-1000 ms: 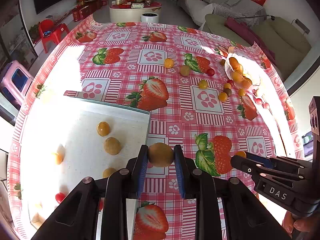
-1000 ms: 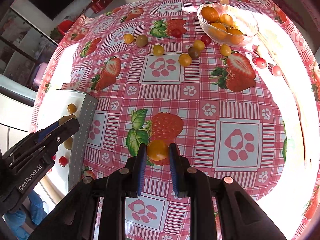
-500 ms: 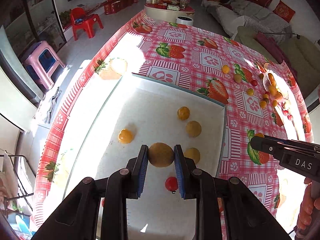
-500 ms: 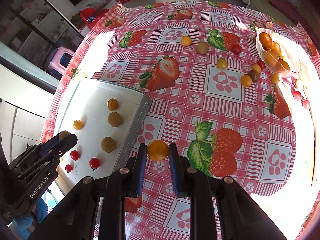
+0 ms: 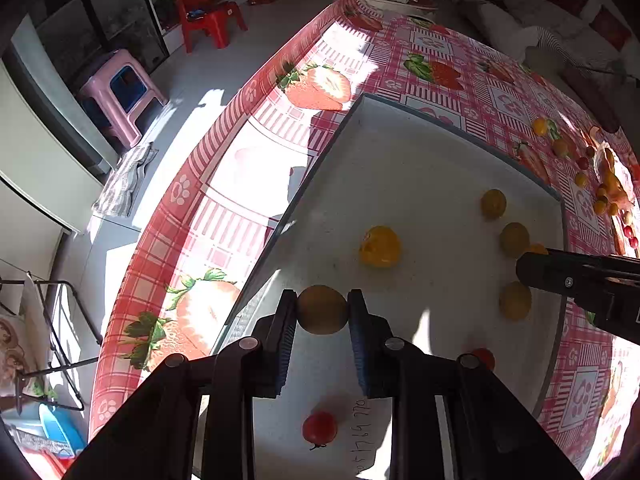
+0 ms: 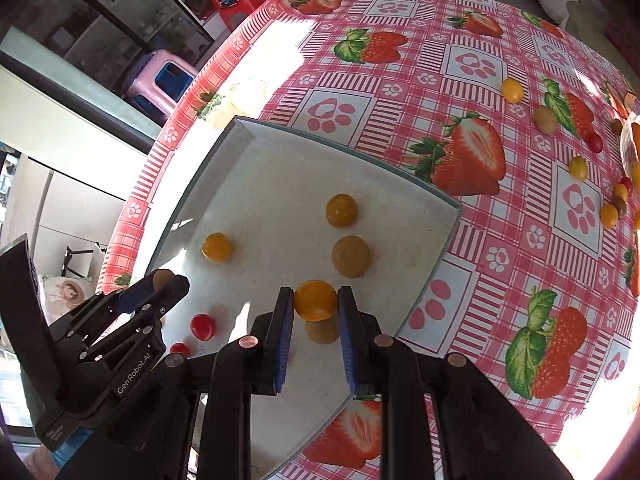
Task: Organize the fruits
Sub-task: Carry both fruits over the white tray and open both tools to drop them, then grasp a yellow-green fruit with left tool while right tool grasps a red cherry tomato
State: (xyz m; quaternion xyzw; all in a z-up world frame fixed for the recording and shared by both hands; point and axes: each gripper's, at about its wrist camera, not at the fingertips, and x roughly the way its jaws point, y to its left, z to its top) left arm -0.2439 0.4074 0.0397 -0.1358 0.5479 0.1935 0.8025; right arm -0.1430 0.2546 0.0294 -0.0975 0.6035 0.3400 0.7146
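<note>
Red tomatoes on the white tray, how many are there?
2. One red tomato lies under the left gripper in its view, the other further right beside its arm; more may be hidden.

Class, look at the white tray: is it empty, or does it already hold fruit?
Not empty. The white tray already holds several small fruits: yellow ones and red ones lying loose on its floor.

moved sideways from over the pink strawberry cloth [image 6: 472,80] to over the white tray [image 5: 420,168]: left gripper [image 5: 322,316] with its brownish fruit [image 5: 322,309], right gripper [image 6: 315,312] with its orange fruit [image 6: 315,300]. now above the tray's near part, close to the red tomatoes [image 5: 319,428].
</note>
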